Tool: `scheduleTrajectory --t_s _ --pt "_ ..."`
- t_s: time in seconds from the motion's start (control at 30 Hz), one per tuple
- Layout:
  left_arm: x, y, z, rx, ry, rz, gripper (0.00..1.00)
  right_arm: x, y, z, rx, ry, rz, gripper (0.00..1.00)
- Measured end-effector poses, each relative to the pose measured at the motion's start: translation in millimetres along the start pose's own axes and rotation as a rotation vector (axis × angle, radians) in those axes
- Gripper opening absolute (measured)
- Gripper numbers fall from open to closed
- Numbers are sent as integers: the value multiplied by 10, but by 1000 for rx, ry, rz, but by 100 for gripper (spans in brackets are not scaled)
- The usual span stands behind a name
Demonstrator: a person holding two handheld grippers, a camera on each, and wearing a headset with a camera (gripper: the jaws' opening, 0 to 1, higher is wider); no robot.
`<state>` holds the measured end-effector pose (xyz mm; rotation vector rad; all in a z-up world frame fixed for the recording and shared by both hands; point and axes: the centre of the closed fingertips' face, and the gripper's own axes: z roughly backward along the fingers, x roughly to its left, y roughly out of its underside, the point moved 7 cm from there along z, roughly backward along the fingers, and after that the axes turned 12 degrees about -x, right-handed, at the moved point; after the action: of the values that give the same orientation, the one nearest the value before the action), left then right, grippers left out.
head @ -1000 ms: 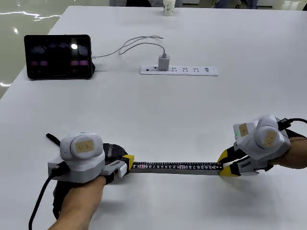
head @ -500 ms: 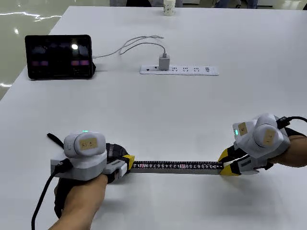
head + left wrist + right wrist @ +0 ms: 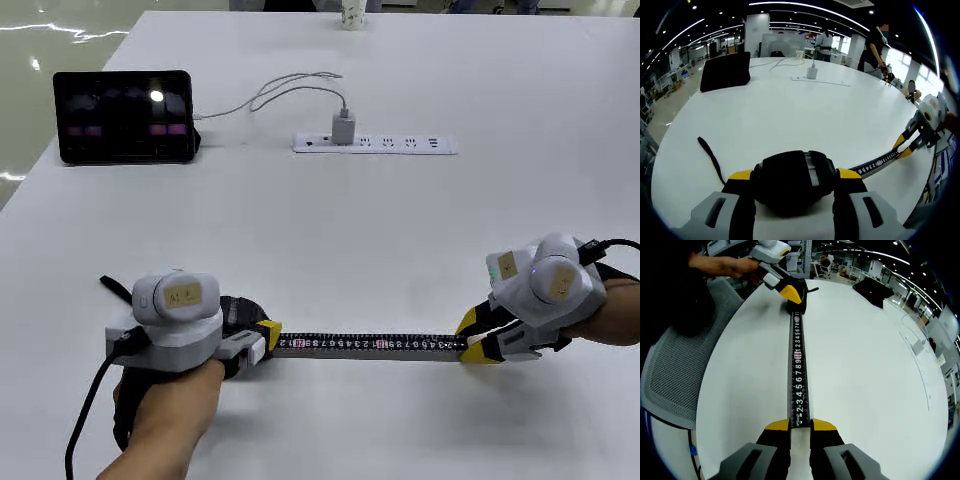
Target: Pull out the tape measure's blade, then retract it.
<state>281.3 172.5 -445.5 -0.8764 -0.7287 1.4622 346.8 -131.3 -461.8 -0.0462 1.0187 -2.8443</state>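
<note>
- While the left gripper [image 3: 795, 176] has its jaws clamped on the black rounded plastic tape measure case [image 3: 238, 315] at 8 o'clock of the head view, the right gripper [image 3: 800, 425] at 4 o'clock has its jaws pinching the tip of the black steel blade with white numerals [image 3: 370, 344]. The blade lies stretched flat on the white desk [image 3: 420, 240] between them.
- Judging by that, the pull-out looks about done. A clean retract likely means walking the pinched tip slowly toward the case along the blade's own line, so it cannot whip or kink.
- Bare desk lies open toward 12 o'clock, up to the white power strip [image 3: 400, 146] and the black tablet [image 3: 124, 116].
- At 9 o'clock in the right gripper view, the desk's near edge runs close beside the blade, so drifting that way looks risky.
</note>
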Motion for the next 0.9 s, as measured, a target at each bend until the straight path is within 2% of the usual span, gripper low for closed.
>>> scheduleTrajectory --t_s 0.9 --pt "15 -4 2 11 15 14 57 -27 -32 -17 -3 -10 5 10"
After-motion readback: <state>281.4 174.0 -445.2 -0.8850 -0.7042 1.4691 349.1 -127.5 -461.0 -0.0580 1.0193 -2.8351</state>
